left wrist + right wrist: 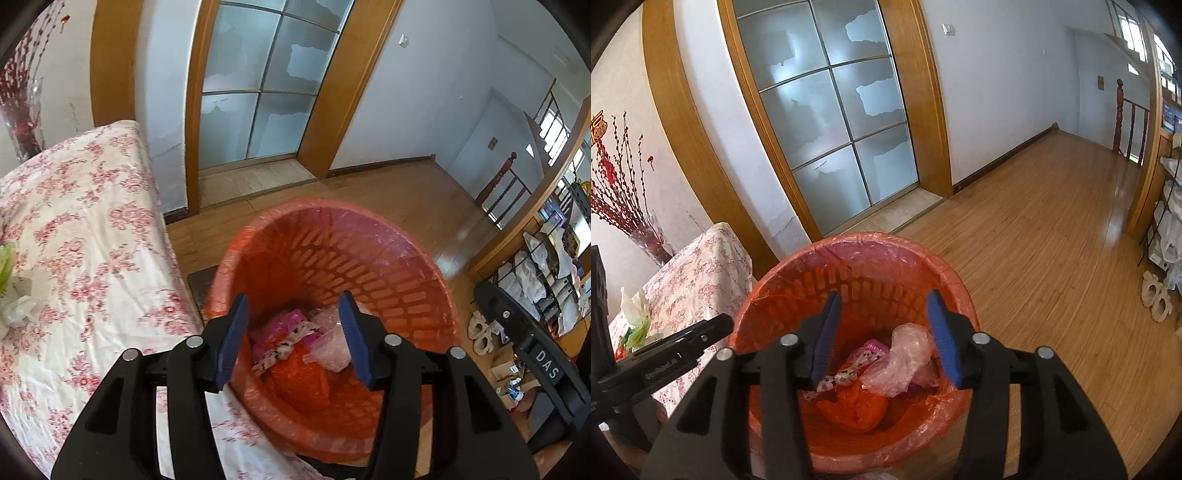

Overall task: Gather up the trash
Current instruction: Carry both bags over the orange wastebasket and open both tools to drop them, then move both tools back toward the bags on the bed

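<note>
An orange plastic waste basket (388, 266) (798, 273) with a thin liner stands on the wooden floor beside a table. Inside lie crumpled wrappers: a pink one (284, 325), a clear plastic bag (905, 362) and an orange bag (857, 406). My left gripper (295, 338) hovers over the basket's mouth, open, with nothing between its blue pads. My right gripper (886, 336) hangs over the same basket, also open, nothing pinched; the clear bag lies below it in the basket. More trash (11, 291) (637, 317), green and white wrappers, lies on the table.
The table (92, 221) has a white cloth with red flowers and stands left of the basket. A vase of red branches (646, 236) sits at its far end. A glass-panelled door (827, 110) is behind. A cluttered rack (550, 269) and slippers (1156, 295) are to the right.
</note>
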`<state>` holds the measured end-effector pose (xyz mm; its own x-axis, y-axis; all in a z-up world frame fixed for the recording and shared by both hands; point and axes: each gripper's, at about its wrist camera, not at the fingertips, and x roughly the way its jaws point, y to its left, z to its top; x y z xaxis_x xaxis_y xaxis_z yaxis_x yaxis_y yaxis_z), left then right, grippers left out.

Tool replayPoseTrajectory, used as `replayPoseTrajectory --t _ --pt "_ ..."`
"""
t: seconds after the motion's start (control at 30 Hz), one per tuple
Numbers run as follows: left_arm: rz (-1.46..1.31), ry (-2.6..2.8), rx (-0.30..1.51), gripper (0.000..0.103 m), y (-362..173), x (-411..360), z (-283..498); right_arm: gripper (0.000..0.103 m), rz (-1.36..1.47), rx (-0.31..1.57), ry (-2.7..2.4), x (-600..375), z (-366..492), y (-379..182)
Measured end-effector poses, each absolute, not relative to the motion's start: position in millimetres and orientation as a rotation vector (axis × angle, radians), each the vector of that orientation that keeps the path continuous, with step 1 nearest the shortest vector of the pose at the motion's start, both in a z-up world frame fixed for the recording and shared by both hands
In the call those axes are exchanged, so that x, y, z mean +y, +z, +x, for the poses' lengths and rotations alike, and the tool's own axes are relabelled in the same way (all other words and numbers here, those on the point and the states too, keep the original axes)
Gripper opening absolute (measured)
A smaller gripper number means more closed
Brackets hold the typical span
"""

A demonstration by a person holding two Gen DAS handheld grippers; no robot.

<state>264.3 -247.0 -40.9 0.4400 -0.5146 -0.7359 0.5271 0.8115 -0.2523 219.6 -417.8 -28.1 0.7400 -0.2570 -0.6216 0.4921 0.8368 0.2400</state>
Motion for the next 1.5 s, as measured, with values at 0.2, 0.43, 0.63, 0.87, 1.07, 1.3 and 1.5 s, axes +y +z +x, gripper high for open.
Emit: replayPoseTrajectory --t 0.2,0.43,0.63,0.87,1.07,1.3,1.5 --pt "0.008 -0.588 0.887 0.055 -36.6 -212.2 267.3 0.056 0.369 0.600 -0.427 -403.2 219.7 -23.5" --pt "0.005 -0.498 0.851 0.058 -29.9 -153.1 267.5 0.056 0.334 0.591 -0.391 -378.6 222.3 -12.4" --pt "-0.019 -0.389 0.810 0.059 -26.3 -83.6 259.9 0.056 0.291 0.594 -0.305 -334.5 233.6 -2.5" --pt "-0.040 -0.249 0.766 0.061 -19.9 -0.5 254.0 0.056 0.242 0.618 -0.141 -257.9 255.3 -0.6" --pt "-0.065 -0.134 0.741 0.062 -18.4 64.2 251.5 0.056 0.202 0.650 0.013 -183.6 276.2 -4.2" --pt "-0.110 -0.008 0.733 0.065 -25.9 133.5 250.9 0.056 0.185 0.686 0.200 -95.4 303.5 -11.7" --pt "-0.167 0.045 0.757 0.065 -36.8 170.2 258.2 0.068 0.154 0.709 0.304 -34.5 329.4 -20.9"
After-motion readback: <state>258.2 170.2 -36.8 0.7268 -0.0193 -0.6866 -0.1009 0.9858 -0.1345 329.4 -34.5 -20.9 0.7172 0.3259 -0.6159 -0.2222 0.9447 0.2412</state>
